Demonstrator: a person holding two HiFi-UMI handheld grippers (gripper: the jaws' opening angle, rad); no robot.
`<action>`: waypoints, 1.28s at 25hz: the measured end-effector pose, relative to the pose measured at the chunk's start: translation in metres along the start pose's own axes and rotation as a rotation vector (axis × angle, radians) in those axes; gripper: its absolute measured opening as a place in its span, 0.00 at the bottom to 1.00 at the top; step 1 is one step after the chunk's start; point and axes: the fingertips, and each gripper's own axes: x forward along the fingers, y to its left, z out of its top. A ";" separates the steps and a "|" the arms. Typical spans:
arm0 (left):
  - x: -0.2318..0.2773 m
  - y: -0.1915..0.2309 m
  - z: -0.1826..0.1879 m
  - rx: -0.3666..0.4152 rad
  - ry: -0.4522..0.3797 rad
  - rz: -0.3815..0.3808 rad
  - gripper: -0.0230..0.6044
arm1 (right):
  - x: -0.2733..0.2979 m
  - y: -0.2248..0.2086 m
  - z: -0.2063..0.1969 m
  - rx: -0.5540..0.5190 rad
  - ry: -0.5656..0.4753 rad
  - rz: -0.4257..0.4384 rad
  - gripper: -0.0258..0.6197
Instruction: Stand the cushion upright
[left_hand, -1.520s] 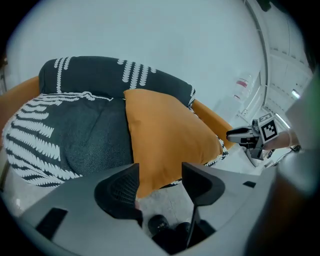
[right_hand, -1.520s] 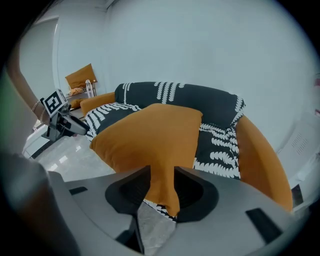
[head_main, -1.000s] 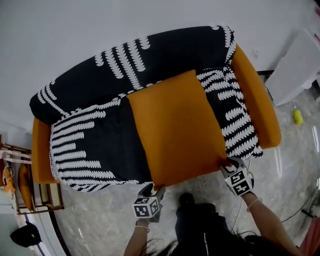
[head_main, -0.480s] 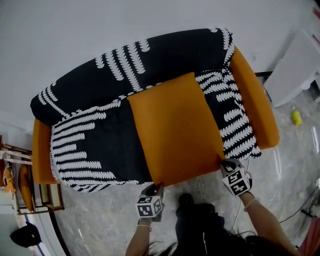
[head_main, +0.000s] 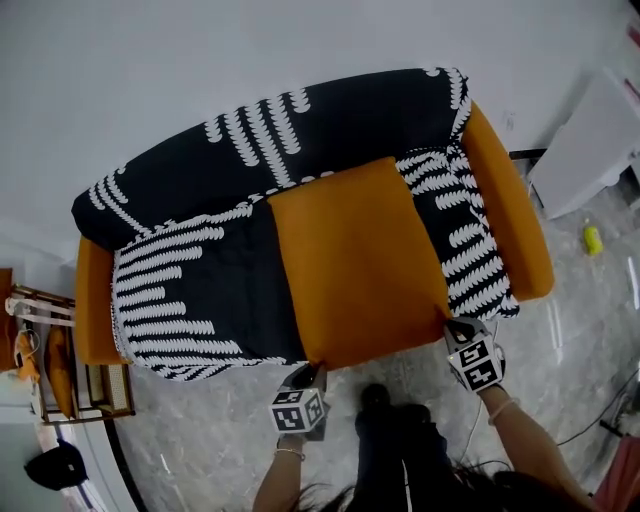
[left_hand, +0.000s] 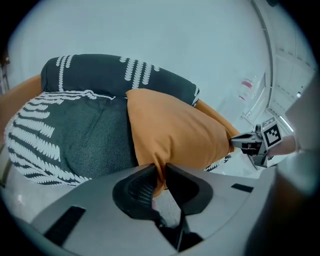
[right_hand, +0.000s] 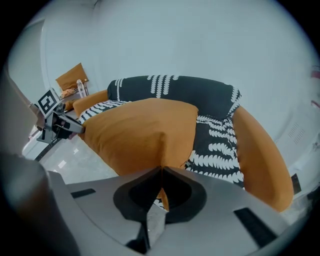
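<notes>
Gripping the orange cushion (head_main: 360, 265) by its two near corners, you have both pairs of jaws pinched on fabric. Your left gripper (head_main: 308, 375) has just been closing its jaws, and they stand narrow, with a fold of the cushion's near-left corner squeezed between them. Your right gripper (head_main: 458, 328) has just been closing too. Its jaws are almost together, clamping a thin bit of the near-right corner. The cushion lies flat on the seat of the sofa (head_main: 505, 200), over the black-and-white cover (head_main: 180, 290). Its far edge meets the backrest, and its near edge sits at the seat's front lip, stretched between your two grippers.
</notes>
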 end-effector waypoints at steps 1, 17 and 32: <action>-0.005 -0.001 0.003 0.000 -0.004 0.000 0.15 | -0.004 0.001 0.003 0.001 -0.002 -0.001 0.06; -0.081 -0.015 0.047 0.007 -0.058 0.030 0.13 | -0.074 0.021 0.046 0.056 -0.050 -0.021 0.06; -0.151 -0.034 0.093 0.002 -0.087 0.077 0.12 | -0.144 0.029 0.098 0.148 -0.123 -0.083 0.06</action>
